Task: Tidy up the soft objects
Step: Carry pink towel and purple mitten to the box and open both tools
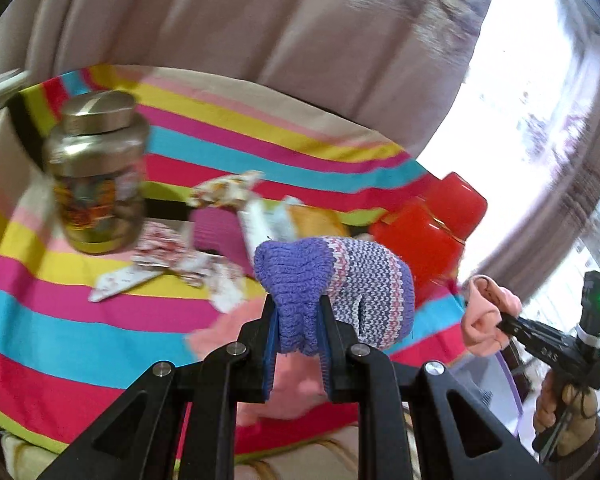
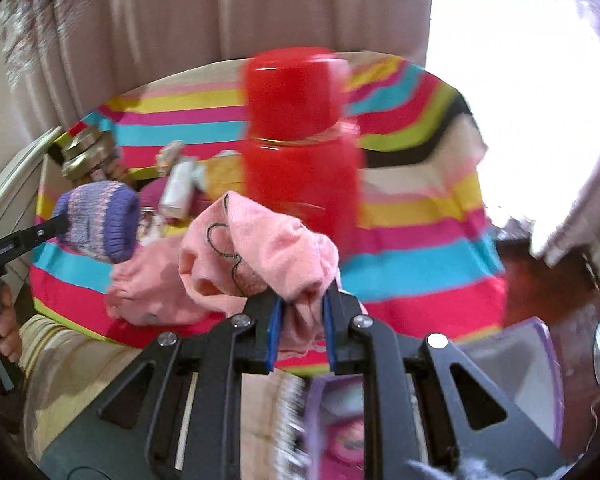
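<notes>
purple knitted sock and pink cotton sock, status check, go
Left gripper shut on purple knitted sock. Right gripper shut on pink cotton sock. Red plastic jar close behind.

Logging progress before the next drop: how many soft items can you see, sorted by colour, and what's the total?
Purple knit: 1, the purple knit sock held in the left tool.
Pink: 2, the pink sock held in the right tool, and a pink sock on the cloth.
Total: 3.
</notes>
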Motion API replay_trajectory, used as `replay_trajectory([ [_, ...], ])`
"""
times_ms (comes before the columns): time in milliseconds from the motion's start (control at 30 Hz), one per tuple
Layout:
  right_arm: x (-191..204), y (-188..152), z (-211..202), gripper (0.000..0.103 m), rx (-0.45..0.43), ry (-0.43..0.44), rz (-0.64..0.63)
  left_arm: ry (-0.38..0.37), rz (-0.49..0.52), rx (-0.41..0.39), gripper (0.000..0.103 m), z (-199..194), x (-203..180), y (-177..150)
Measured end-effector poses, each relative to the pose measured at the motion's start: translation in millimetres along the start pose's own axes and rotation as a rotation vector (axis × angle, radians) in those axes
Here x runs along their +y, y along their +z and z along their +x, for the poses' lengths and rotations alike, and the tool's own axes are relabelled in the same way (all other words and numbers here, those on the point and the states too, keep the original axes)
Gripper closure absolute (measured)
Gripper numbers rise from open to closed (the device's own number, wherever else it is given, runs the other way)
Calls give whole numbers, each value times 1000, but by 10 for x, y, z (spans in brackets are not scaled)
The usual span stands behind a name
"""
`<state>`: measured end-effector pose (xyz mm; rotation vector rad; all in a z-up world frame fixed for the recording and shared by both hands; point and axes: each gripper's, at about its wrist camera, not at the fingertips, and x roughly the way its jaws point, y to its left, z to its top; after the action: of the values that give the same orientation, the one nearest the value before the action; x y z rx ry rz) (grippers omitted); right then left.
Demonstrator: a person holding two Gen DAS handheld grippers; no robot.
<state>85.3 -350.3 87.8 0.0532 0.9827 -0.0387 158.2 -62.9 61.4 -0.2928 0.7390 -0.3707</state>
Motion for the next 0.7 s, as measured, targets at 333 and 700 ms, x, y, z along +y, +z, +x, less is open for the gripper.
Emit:
replay_trajectory([
  [333, -920, -511, -378, 82, 29, -116, 151, -188, 266, 139, 84, 239, -1290, -418],
  [700, -1546, -907, -650, 82, 39, -200, 274, -351, 606, 330, 84, 492, -2444, -1067],
])
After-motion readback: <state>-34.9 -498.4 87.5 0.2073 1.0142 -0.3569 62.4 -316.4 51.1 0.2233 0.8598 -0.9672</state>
